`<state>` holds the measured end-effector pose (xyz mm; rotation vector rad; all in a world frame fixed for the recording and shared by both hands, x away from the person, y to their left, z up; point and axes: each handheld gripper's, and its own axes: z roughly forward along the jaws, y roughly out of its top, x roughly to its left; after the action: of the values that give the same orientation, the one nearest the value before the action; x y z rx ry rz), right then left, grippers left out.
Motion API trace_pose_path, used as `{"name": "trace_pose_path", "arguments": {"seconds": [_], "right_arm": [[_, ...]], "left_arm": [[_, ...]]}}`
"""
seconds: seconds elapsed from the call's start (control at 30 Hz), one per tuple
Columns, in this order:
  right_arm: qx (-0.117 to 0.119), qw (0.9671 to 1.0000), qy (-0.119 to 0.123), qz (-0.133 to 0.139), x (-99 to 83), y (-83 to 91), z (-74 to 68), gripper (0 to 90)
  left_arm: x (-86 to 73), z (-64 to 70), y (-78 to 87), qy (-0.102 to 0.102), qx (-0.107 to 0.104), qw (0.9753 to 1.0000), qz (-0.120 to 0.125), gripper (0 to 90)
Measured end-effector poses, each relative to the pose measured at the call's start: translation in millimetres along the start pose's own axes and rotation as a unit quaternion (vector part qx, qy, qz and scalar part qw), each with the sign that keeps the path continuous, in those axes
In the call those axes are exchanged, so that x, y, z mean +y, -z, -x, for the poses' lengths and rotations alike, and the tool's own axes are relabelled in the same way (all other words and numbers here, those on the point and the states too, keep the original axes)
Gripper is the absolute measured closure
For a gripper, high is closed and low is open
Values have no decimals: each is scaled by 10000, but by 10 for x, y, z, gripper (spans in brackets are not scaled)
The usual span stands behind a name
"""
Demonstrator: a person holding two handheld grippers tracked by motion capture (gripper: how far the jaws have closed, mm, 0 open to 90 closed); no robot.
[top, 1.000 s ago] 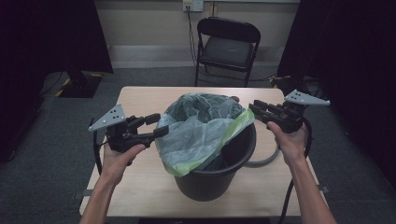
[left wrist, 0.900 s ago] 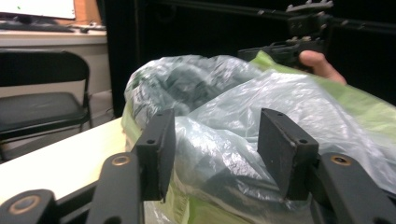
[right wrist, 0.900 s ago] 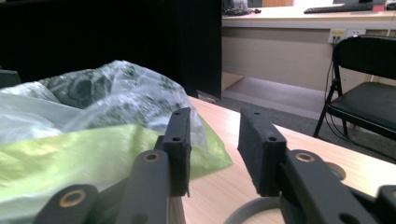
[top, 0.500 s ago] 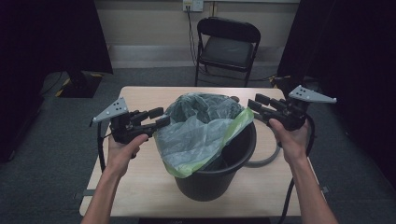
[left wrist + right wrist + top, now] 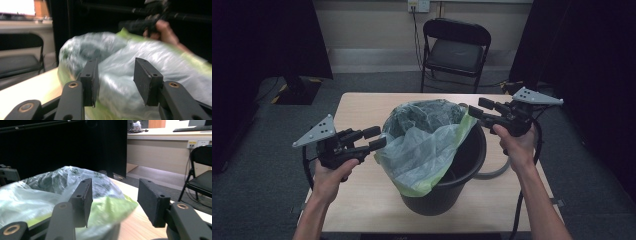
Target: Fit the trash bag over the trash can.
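One wooden table carries one black bucket, standing near its middle. One pale plastic bag with a green hem sits in the bucket, its mouth bulging above the rim and spilling over the near-left side. One folding chair stands beyond the far edge. Two grippers flank the bag: the left gripper just left of it, the right gripper at its far-right edge. Both have their jaws spread wide, gripping nothing.
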<state>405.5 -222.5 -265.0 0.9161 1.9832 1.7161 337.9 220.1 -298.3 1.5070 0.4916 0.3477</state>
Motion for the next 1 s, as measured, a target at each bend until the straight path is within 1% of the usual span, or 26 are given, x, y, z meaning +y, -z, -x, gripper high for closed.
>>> {"name": "trace_pose_path", "arguments": {"seconds": [0.03, 0.07, 0.1, 0.13, 0.17, 0.2, 0.23, 0.27, 0.3, 0.33, 0.37, 0.4, 0.43, 0.47, 0.5, 0.53, 0.57, 0.67, 0.7, 0.77, 0.8, 0.83, 0.93, 0.97, 1.0], "right_arm": [[23, 10000, -13, 0, 8, -20, -8, 451], [52, 10000, 0, -18, 13, -38, -16, 451], [101, 9999, -14, -80, 15, -65, -23, 451], [117, 9998, -22, -172, 12, -101, -34, 451], [117, 9998, -22, -172, 12, -101, -34, 451], [177, 9996, -38, -235, 6, -118, -41, 451], [186, 9994, -52, -272, 0, -124, -43, 455], [186, 9994, -52, -272, 0, -124, -43, 455], [162, 9993, -63, -341, -7, -131, -38, 464], [81, 9989, -93, -444, -26, -140, -14, 485], [81, 9989, -93, -444, -26, -140, -14, 485], [87, 9987, -124, -477, -36, -144, 2, 527], [176, 9986, -134, -490, -54, -138, 17, 641], [176, 9986, -134, -490, -54, -138, 17, 641], [186, 9986, -139, -469, -62, -132, 20, 698], [193, 9989, -155, -399, -74, -106, 27, 774], [193, 9989, -155, -399, -74, -106, 27, 774], [164, 9993, -172, -285, -92, -38, 63, 881], [153, 9994, -180, -259, -101, -10, 78, 900], [83, 9997, -172, -171, -131, 57, 98, 900], [59, 9998, -156, -108, -179, 124, 124, 900], [59, 9998, -156, -108, -179, 124, 124, 900], [77, 9998, -190, -45, -299, 207, 167, 900], [91, 9997, -214, -100, -406, 220, 188, 900], [91, 9997, -214, -100, -406, 220, 188, 900]], "left_arm": [[18, -26, 5, 33, -36, 9999, 152, 552], [31, -82, -16, 138, -72, 9997, 183, 551], [29, -115, -44, 188, -6, 9997, 148, 541], [-7, -197, -136, 262, 161, 9995, -50, 519], [-7, -197, -136, 262, 161, 9995, -50, 505], [-34, -221, -183, 328, 229, 9991, -147, 488], [-59, -234, -217, 355, 315, 9987, -209, 481], [-81, -241, -236, 368, 266, 9986, -256, 481], [-102, -236, -247, 389, 239, 9985, -292, 482], [-131, -217, -246, 476, 154, 9984, -263, 481], [-131, -217, -246, 476, 154, 9984, -263, 481], [-138, -204, -238, 490, 120, 9984, -251, 481], [-140, -164, -215, 506, 33, 9983, -271, 482], [-140, -164, -215, 506, 33, 9983, -271, 482], [-147, -130, -200, 539, -35, 9982, -273, 482], [-150, -103, -186, 542, -23, 9982, -266, 469], [-150, -73, -163, 537, -3, 9982, -269, 469], [-152, -6, -93, 525, -67, 9982, -291, 464], [-155, 10, -73, 504, -93, 9983, -291, 464], [-160, 29, -56, 520, -130, 9982, -267, 464], [-162, 32, -55, 506, -133, 9983, -263, 464], [-162, 32, -55, 506, -133, 9983, -263, 463], [-170, 24, -62, 541, -137, 9982, -233, 462], [-171, 21, -63, 549, -144, 9981, -232, 461], [-169, 17, -64, 537, -153, 9981, -243, 461]]}}
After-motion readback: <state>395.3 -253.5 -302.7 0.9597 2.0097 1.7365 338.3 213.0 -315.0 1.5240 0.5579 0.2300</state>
